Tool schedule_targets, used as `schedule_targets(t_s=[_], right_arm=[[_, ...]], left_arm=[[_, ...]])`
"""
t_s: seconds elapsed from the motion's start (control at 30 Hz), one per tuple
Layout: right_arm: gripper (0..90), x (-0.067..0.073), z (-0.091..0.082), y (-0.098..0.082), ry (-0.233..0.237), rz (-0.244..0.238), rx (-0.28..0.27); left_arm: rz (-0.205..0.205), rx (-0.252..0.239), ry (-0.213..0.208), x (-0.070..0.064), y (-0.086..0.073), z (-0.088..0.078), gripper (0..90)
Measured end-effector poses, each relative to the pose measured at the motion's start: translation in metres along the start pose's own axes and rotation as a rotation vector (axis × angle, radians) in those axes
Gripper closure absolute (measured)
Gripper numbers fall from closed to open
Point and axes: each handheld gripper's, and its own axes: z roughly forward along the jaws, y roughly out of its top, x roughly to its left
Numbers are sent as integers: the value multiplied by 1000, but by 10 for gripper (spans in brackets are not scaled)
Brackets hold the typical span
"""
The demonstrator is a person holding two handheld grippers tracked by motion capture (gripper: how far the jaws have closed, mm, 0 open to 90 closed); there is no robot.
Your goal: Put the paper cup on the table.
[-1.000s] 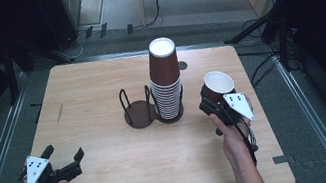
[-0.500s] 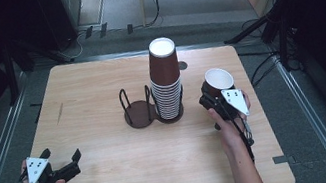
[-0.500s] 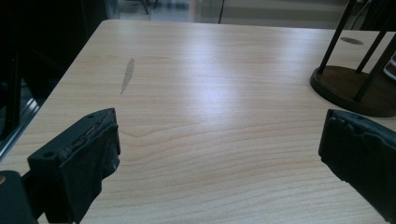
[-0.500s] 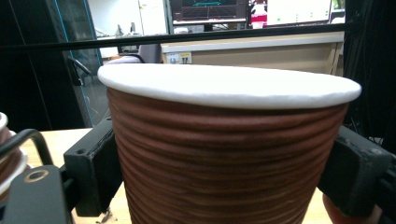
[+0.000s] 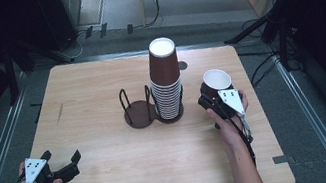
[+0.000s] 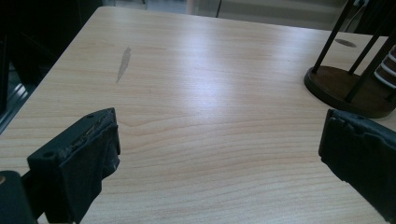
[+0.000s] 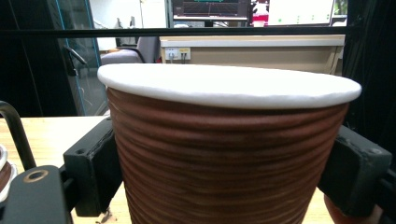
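Brown paper cup [image 7: 229, 154] sits pinched between the right gripper [image 5: 216, 100] fingers [image 7: 91, 170].

Layout of the table [image 5: 116, 181]. The right claw [image 5: 209, 99] sits near the table's right edge, its jaws closed on either side of a single cup [image 5: 216, 81] that stands upright between them. Left of this claw, near it but apart, stands a stack of cups [image 5: 165, 78] on one disc of a two-disc wire holder [image 5: 138, 112]; the holder's other disc lies farther left of the stack. The left claw [image 5: 65, 165] rests near the table's front left corner, well apart from the holder, which lies ahead of it and to its right. Bare tabletop lies between its parted jaws.
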Motion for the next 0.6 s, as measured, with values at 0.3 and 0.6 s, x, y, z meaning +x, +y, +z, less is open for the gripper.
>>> schedule_targets(t_s=[0.3, 0.6], right_arm=[[121, 1, 4, -6, -14, -11, 28], [114, -2, 6, -13, -24, -8, 79]], left_arm=[[-6, 2, -11, 0, 0, 0, 0], [-5, 5, -13, 0, 0, -1, 0]])
